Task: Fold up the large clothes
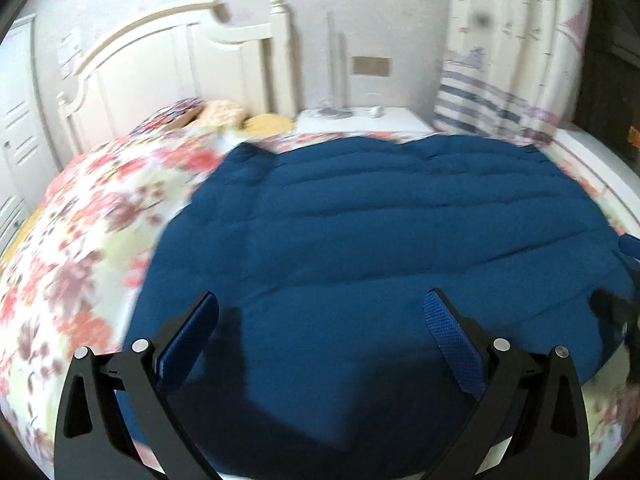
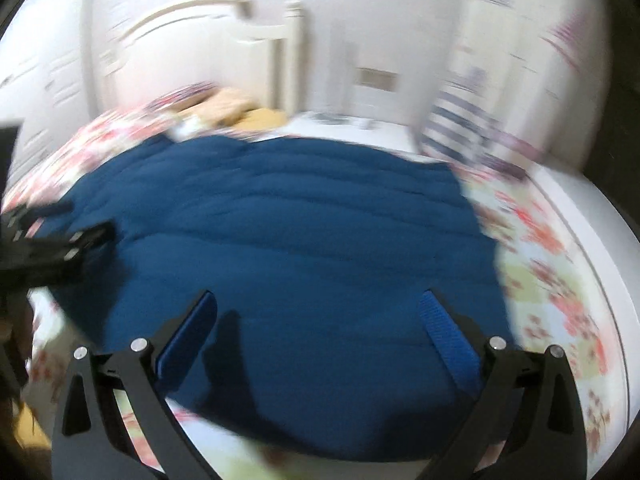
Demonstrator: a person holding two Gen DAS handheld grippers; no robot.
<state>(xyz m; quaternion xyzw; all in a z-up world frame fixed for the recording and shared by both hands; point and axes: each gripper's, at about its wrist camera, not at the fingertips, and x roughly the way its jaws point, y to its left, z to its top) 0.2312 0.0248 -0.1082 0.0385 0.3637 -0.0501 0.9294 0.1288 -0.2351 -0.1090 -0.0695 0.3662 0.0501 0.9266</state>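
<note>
Hovering both wide-open tools, left tool point(image 1: 320, 308) and right tool point(image 2: 318, 306), over the soft, bulky blue garment point(image 1: 380, 232) spread on the bed point(image 1: 80, 220), you should pinch its near corners.

right view motion-blurred, blue garment point(image 1: 380, 240) near edge cut off

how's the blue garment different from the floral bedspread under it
The plain dark blue quilted garment is one solid colour with stitched ridges; the white bedspread with red and pink flowers is patterned and shows no such ridges. The garment covers only part of the bed, while the bedspread reaches beyond it on both sides. The garment lies on top, the bedspread beneath. Both lie spread out flat.
</note>
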